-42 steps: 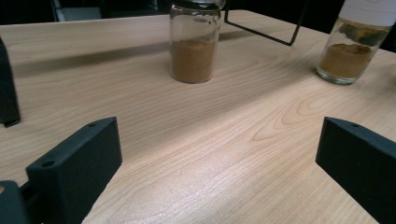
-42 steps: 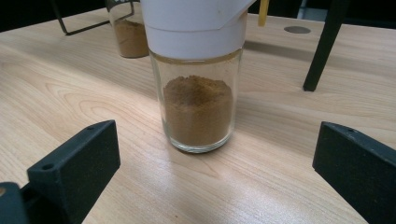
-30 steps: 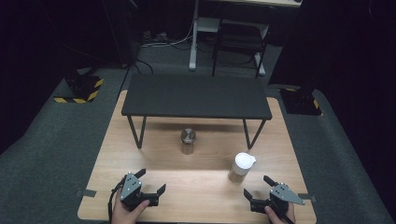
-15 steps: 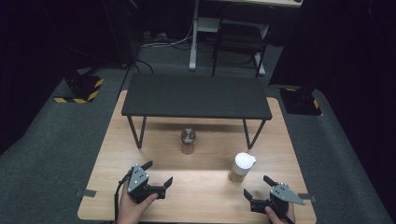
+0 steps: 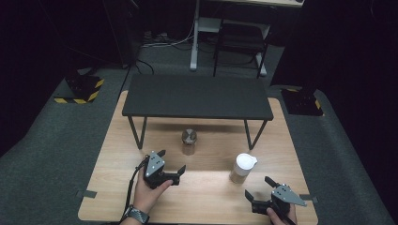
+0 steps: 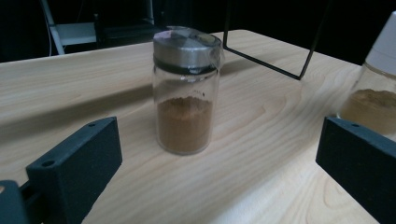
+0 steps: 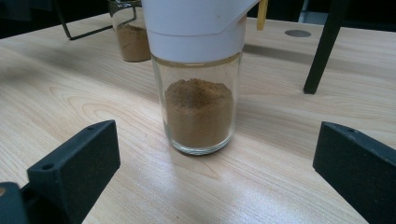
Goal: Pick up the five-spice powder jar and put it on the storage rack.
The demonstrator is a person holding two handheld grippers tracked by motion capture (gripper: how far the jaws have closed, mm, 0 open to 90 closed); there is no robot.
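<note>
1. The left gripper [image 5: 169, 164] hangs over the wooden table [image 5: 112, 159], its jaws spread wide with nothing between them.
2. It points at a glass jar with a metal lid [image 6: 187, 91], which stands upright near it on the table, just in front of the black shelf [image 5: 197, 96]. The jar is partly filled with brown powder.
3. The right gripper [image 5: 260, 189] is near the table's front edge, jaws also wide apart and empty.
4. A glass jar with a white lid [image 7: 198, 74] stands upright a short way ahead of the right gripper and touches neither jaw. It too holds brown powder.
5. The two jars stand apart on the table, the white-lidded one closer to the person and farther right.
6. The shelf stands on thin black legs [image 5: 136, 131] across the far half of the table.
</note>
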